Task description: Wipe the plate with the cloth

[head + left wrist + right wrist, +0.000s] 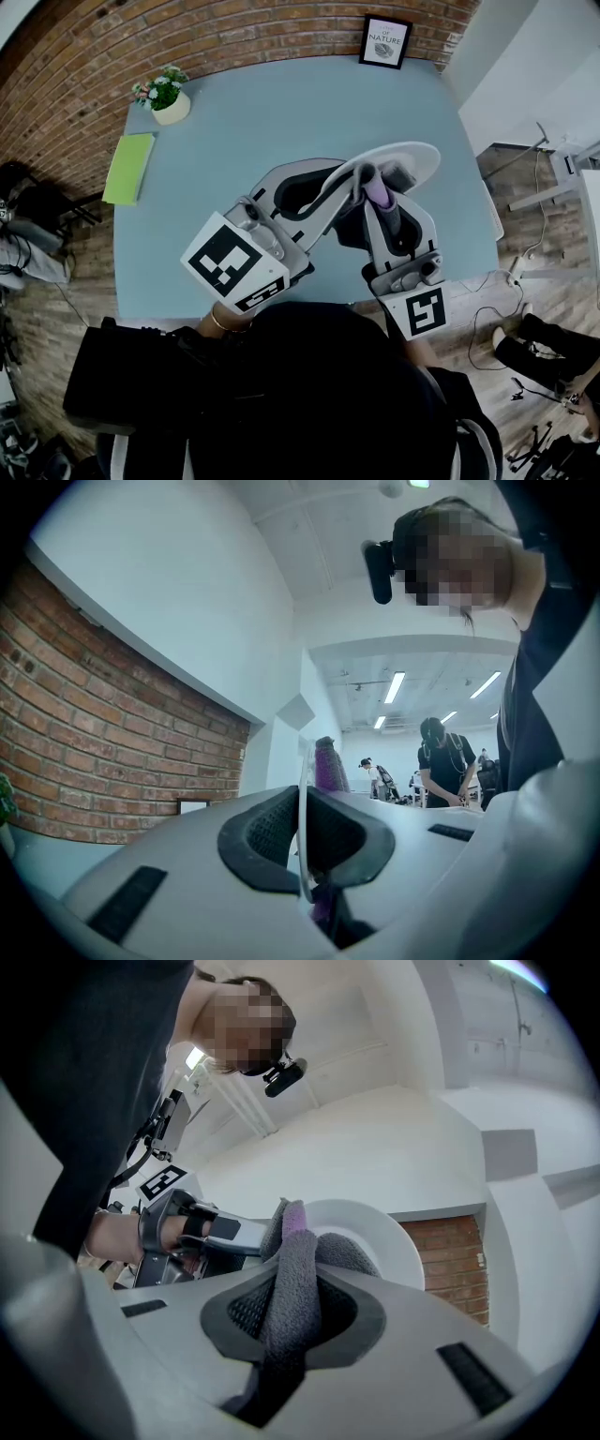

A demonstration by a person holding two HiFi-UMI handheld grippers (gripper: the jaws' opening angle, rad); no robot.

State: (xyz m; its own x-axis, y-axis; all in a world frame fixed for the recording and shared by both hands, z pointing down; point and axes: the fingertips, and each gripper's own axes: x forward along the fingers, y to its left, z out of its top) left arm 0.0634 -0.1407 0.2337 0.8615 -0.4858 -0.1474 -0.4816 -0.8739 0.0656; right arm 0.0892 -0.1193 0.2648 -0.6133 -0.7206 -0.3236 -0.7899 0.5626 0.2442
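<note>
1. Brick wall (187,37) backs a blue-grey table (281,122).
2. Left gripper (303,841), jaws narrow, clamps the white plate (412,157) by its rim, tilted above the table.
3. Right gripper (291,1312) pinches the grey-purple cloth (292,1269), just beside the plate's face.

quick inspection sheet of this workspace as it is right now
surface: blue-grey table, no spills seen
job's things: white plate held on edge above the table; grey-purple cloth against its face
clutter: flower pot, green folder, framed picture at the table's edges
grippers: left gripper shut on the plate's rim; right gripper shut on the cloth
cables: loose cable on the floor, right side
surroundings: brick wall, wooden floor, people working behind
</note>
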